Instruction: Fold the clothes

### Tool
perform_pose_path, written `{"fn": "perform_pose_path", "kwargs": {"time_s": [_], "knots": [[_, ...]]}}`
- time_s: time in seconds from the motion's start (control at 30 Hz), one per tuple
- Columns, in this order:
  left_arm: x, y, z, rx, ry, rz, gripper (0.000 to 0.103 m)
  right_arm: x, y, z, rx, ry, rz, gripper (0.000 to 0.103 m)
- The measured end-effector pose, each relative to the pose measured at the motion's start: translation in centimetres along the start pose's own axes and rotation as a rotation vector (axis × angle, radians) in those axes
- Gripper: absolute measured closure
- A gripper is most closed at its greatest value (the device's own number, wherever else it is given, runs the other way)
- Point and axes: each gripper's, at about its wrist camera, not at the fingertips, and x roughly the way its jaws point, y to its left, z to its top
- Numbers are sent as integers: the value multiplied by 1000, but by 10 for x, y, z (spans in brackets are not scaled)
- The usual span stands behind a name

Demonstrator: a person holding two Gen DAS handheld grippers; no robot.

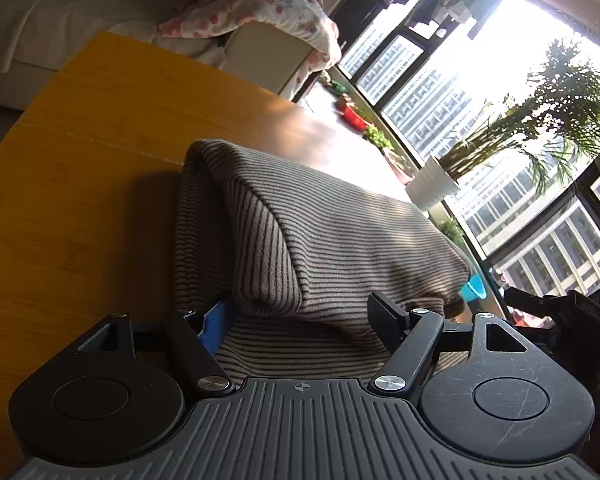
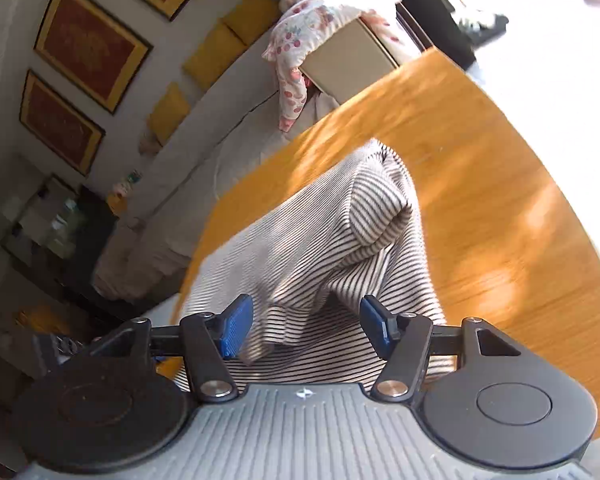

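Observation:
A beige garment with thin dark stripes [image 1: 324,240] lies folded on the round wooden table [image 1: 80,168]. Its top layer is folded over toward the camera. My left gripper [image 1: 300,320] is open, its jaws wide apart on either side of the garment's near edge; the left blue pad [image 1: 212,326] is partly behind cloth. In the right wrist view the same garment [image 2: 320,248] lies bunched on the table [image 2: 500,220]. My right gripper [image 2: 306,326] is open, with a hanging fold of cloth between its blue pads [image 2: 236,326].
A sofa with a pink floral garment [image 1: 260,8] draped over a box stands beyond the table. Large windows, a potted palm [image 1: 540,128] in a white pot and small plants line the sill. Framed pictures [image 2: 88,44] and yellow cushions show by the wall.

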Motion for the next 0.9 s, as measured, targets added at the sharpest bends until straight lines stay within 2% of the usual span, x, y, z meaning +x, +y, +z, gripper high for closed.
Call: {"fn": "perform_pose_path", "kwargs": {"time_s": [0.07, 0.13, 0.2, 0.23, 0.3, 0.4, 0.47, 0.57, 0.67, 0.73, 0.87, 0.9], "knots": [[7, 1, 0, -17, 5, 3, 26, 12, -10, 1, 109, 26, 68, 42], [12, 3, 1, -23, 6, 30, 28, 33, -12, 7, 132, 55, 17, 42], [13, 4, 3, -11, -7, 56, 31, 44, -2, 19, 10, 2, -100, 43], [12, 5, 4, -2, -15, 72, 33, 44, 11, 24, -111, -72, -161, 50], [10, 8, 7, 12, -29, 101, 33, 35, 43, 25, -402, -260, -282, 53], [4, 11, 9, 11, -36, 108, 33, 11, 68, 31, -574, -389, -307, 49], [-3, 11, 11, 0, -50, 78, 29, 0, 62, 43, -499, -366, -288, 44], [-11, 7, 12, -10, -56, -17, 18, -9, 41, 54, -342, -289, -274, 40], [-6, 2, 13, 0, -40, -27, 12, 2, 9, 54, -149, -199, -245, 39], [4, 0, 14, 4, -27, -7, 12, 16, -2, 50, -126, -181, -264, 38], [29, -3, 16, 11, -23, 32, 16, 51, -1, 44, -196, -136, -280, 33], [33, -4, 18, 22, -26, 45, 27, 61, 3, 44, -226, -133, -279, 41]]}}
